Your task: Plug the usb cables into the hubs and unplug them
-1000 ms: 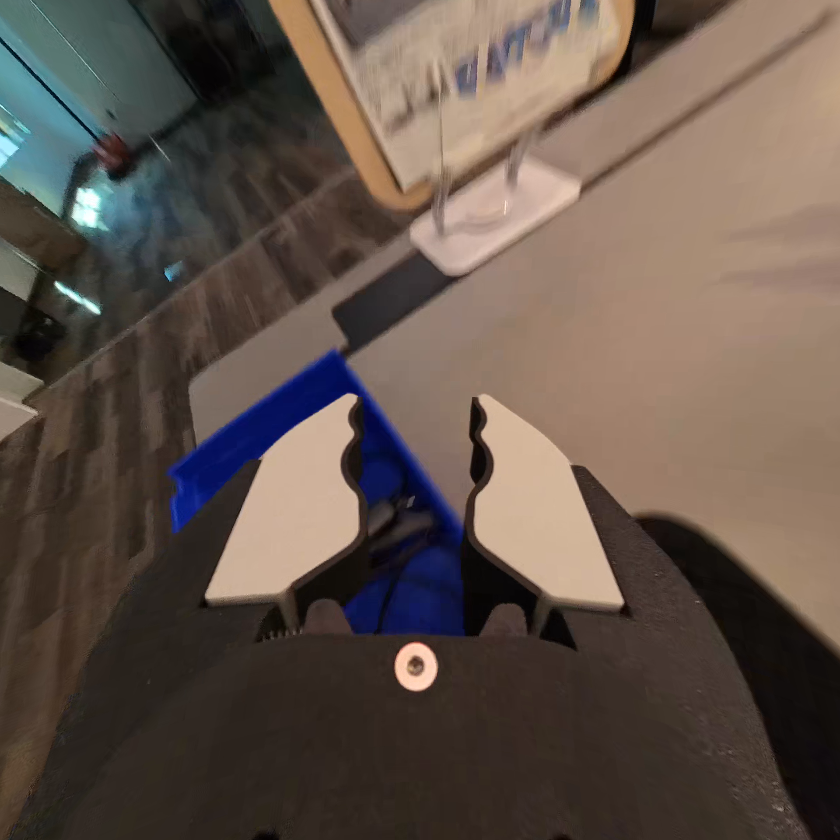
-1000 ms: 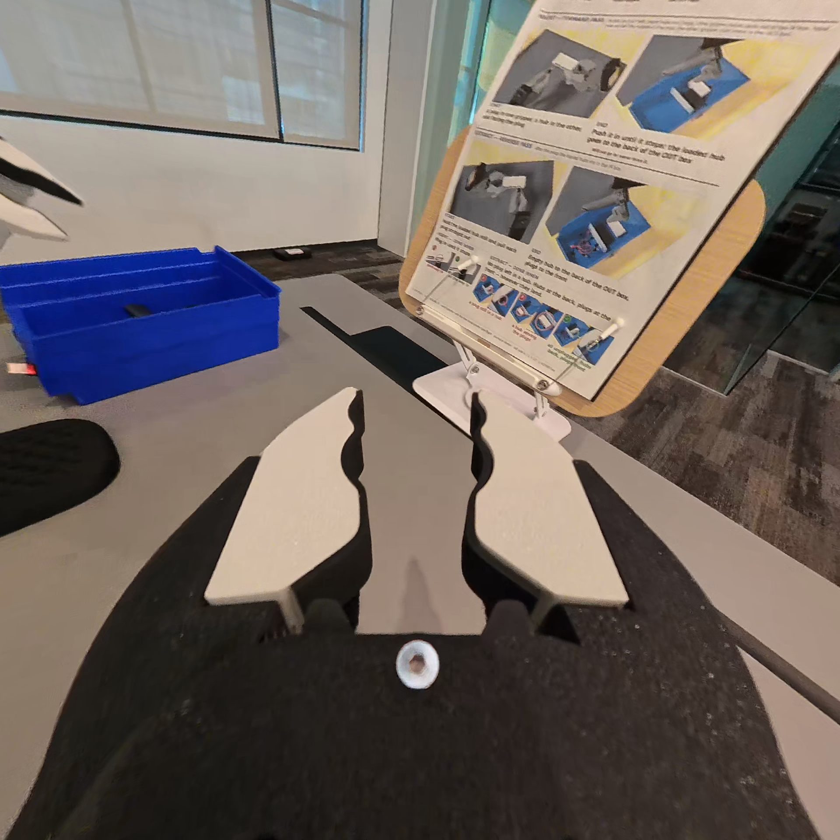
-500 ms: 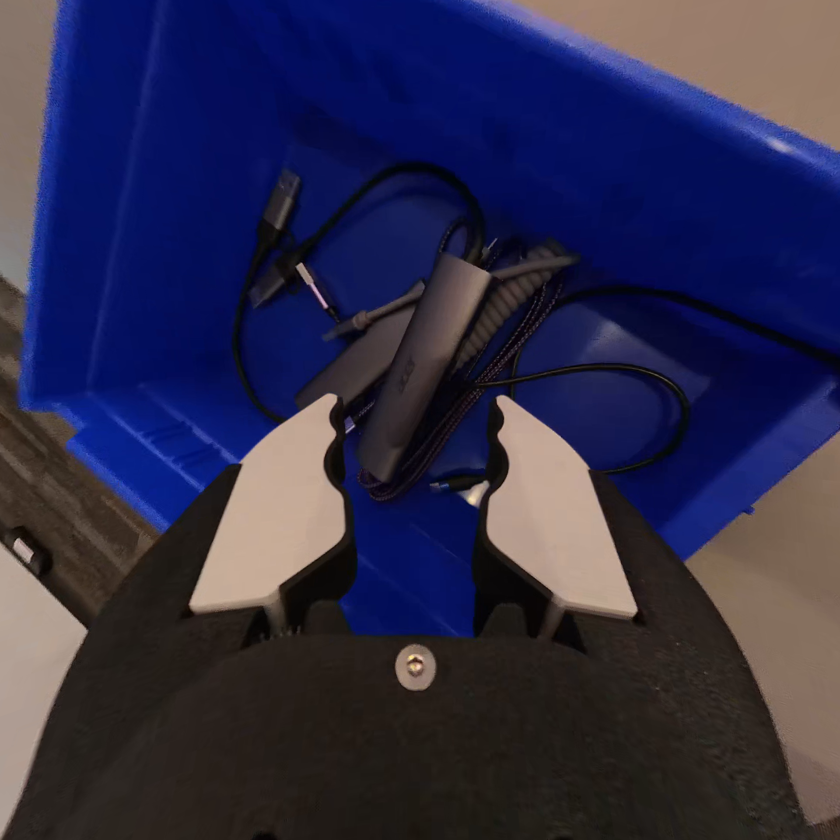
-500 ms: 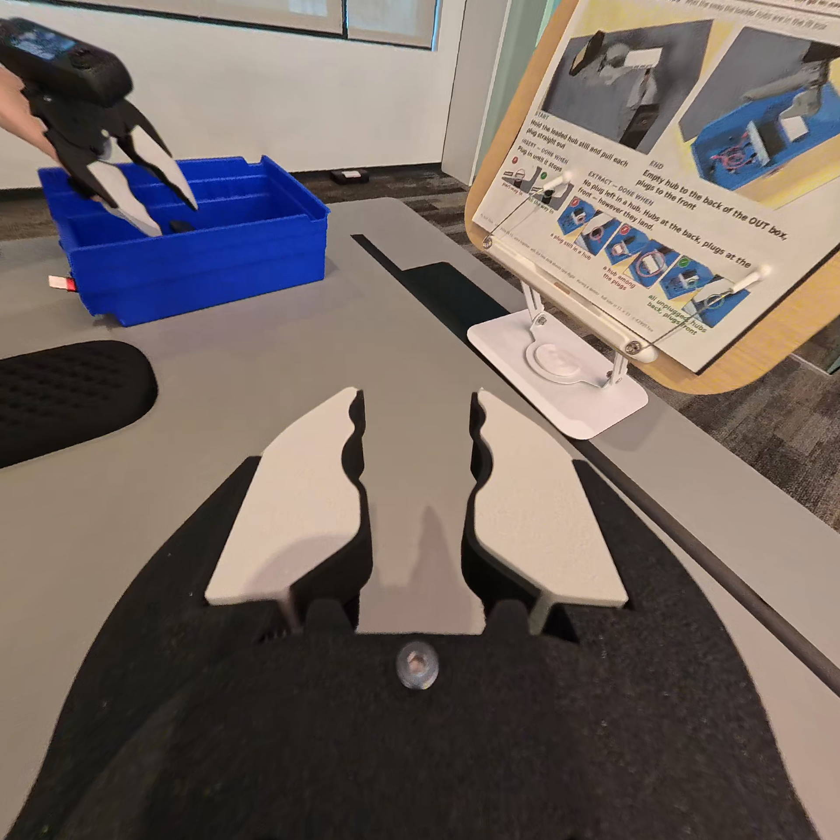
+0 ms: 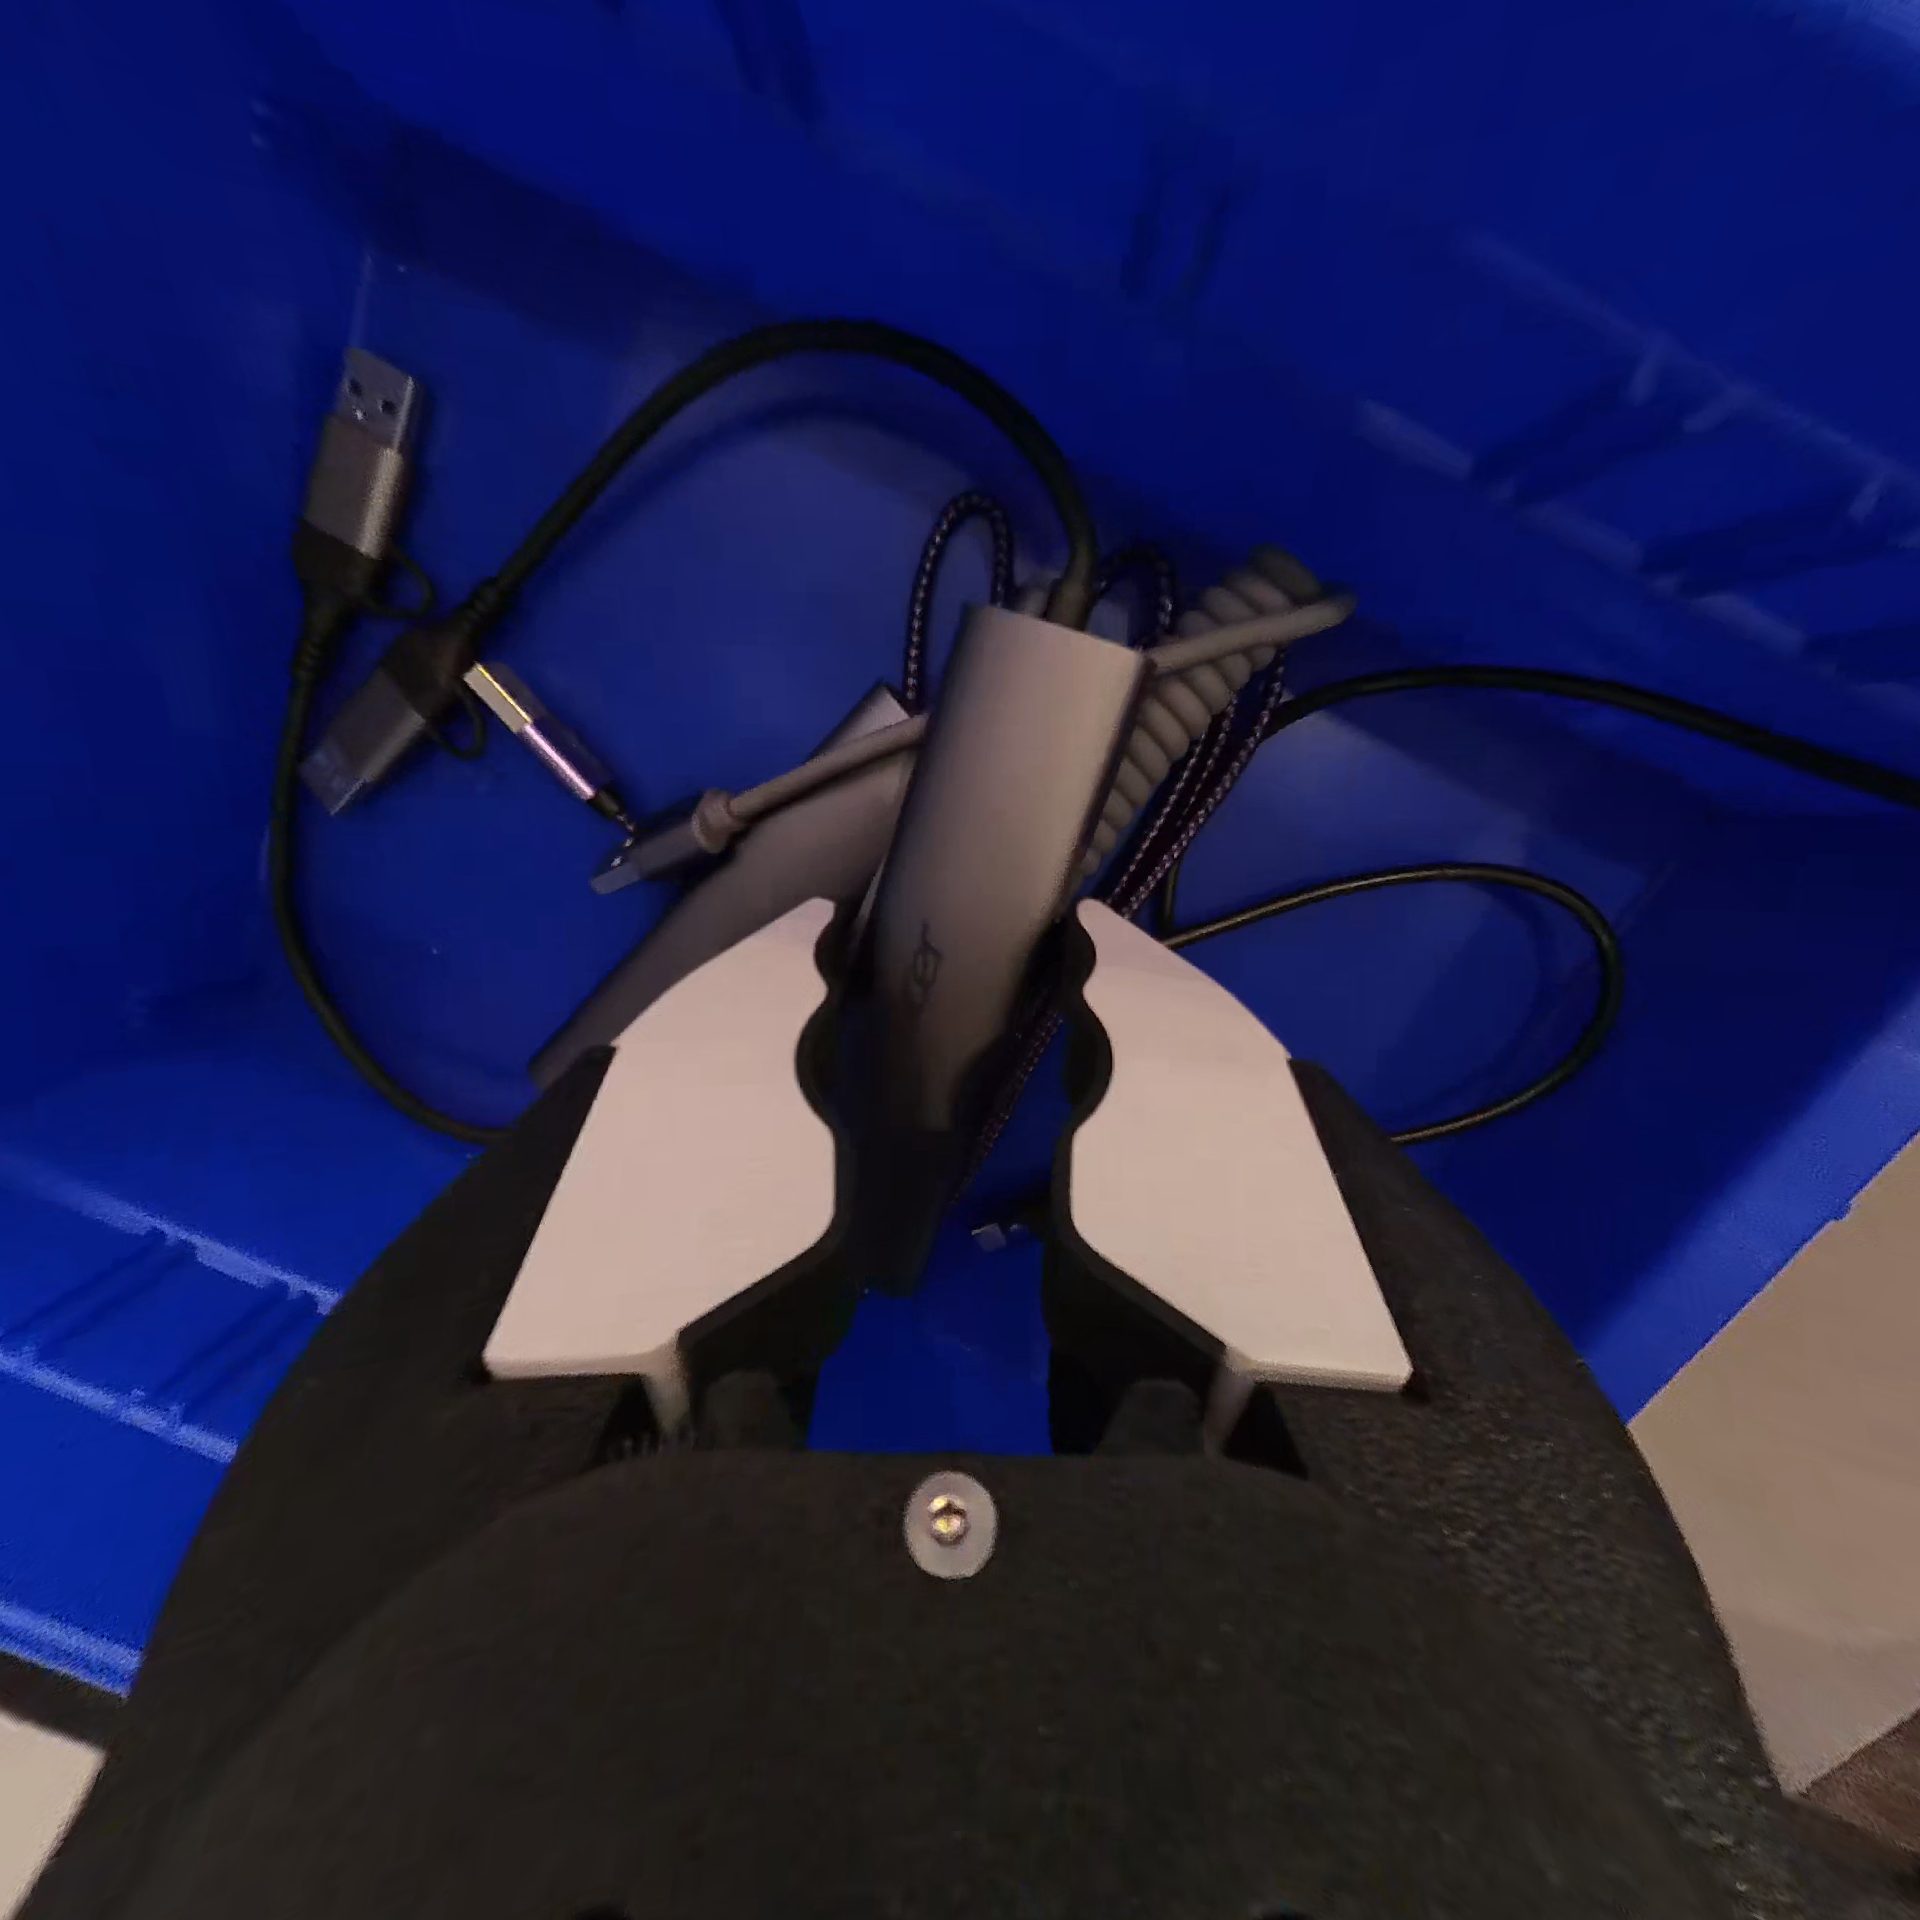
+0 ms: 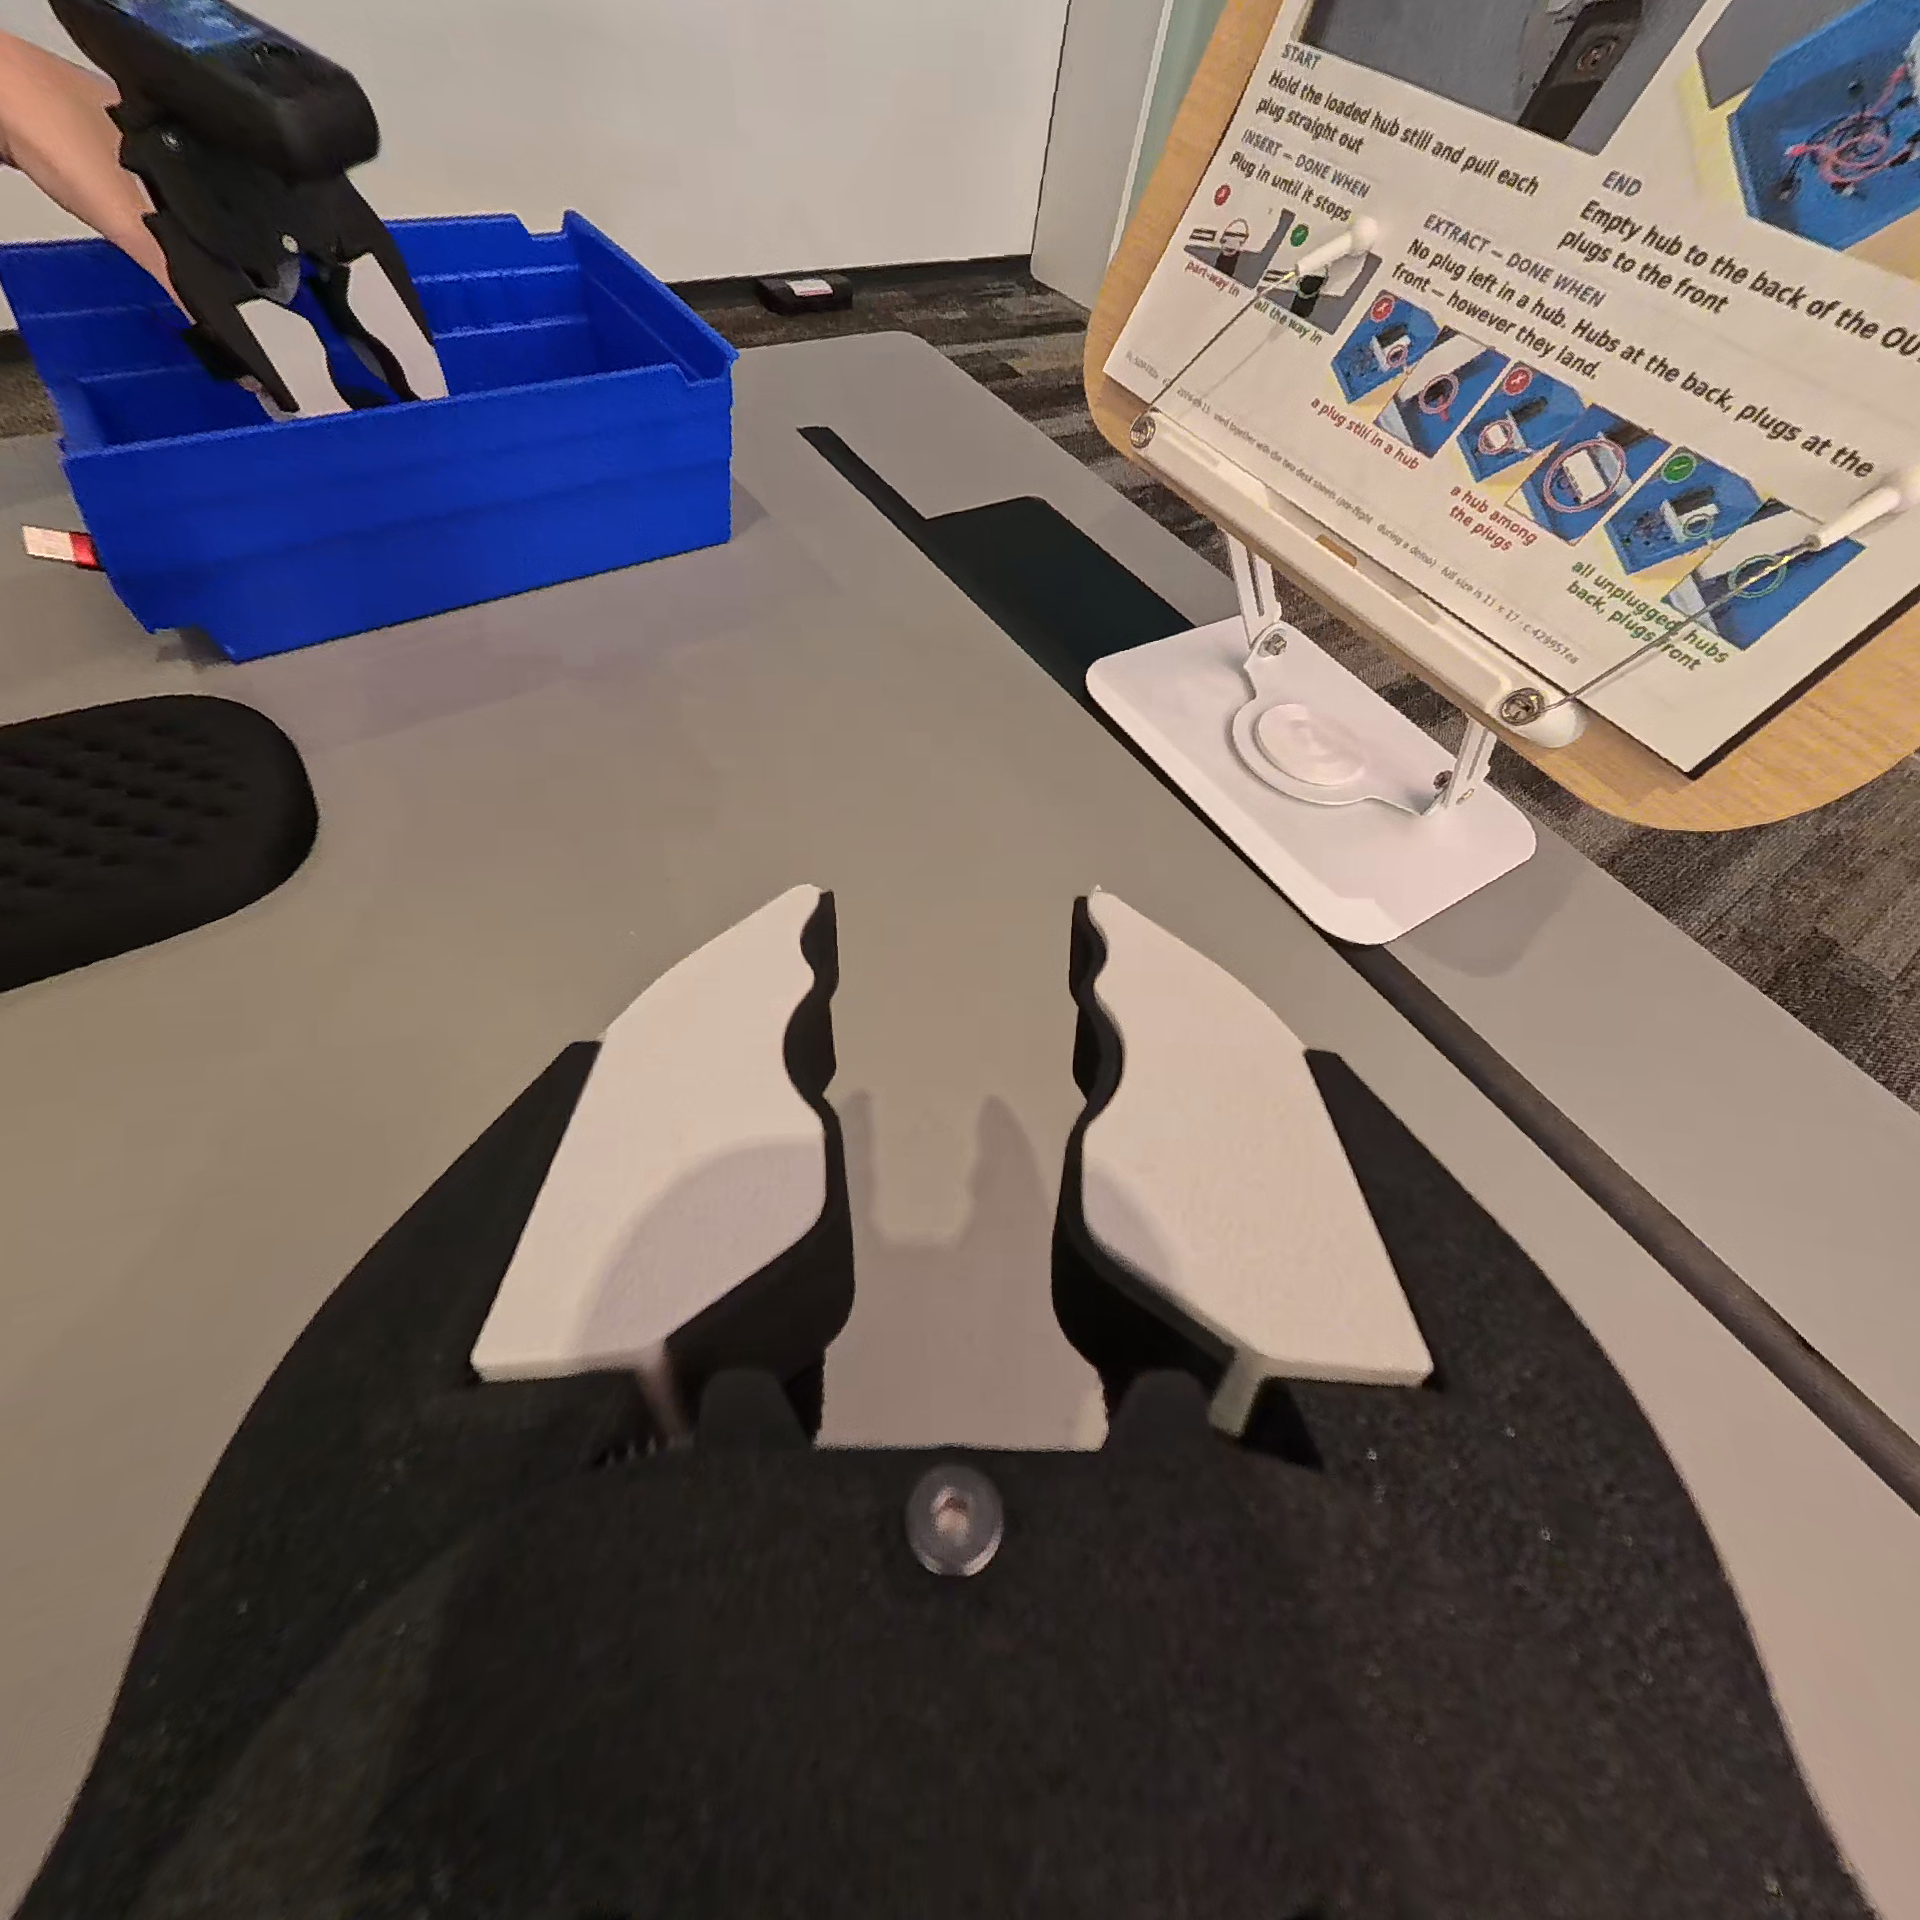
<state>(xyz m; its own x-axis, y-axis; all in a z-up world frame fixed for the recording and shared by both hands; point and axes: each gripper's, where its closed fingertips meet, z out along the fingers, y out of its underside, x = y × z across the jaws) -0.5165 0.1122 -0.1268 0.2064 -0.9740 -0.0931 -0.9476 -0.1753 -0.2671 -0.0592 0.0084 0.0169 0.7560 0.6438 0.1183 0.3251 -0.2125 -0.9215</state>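
On my far left, in the right wrist view, a person's hand (image 6: 62, 135) holds the left gripper (image 6: 343, 390) tipped down into the blue bin (image 6: 416, 520), which sits at the far left of the grey table (image 6: 883, 727). A small red and white tag (image 6: 57, 545) lies on the table just beside the bin's left corner, and a black dimpled pad (image 6: 125, 821) rests nearer to me, apart from the bin.

From the left wrist view I see inside the bin (image 5: 1351, 260). At the left lie two grey USB plugs (image 5: 364, 468) on a black cable (image 5: 727, 416). In the middle, a grey hub (image 5: 997, 831) stands tilted between the left gripper's (image 5: 951, 925) fingertips. The jaws are spread apart, with the hub's near end between them; its left side touches the left finger, but I cannot tell whether the right finger touches it, so I cannot tell if they pinch it. A second grey hub (image 5: 727, 925) lies under it to the left. A braided purple-black cable (image 5: 1184, 821) and a grey coiled cable (image 5: 1216, 686) lie just right of the hub, and a thin black cable (image 5: 1507, 935) loops farther right.

The right gripper (image 6: 951, 904) hovers over bare table with its jaws apart and nothing between them. To its right, a white stand (image 6: 1320, 821) carries a wooden board with a printed instruction sheet (image 6: 1558, 364).
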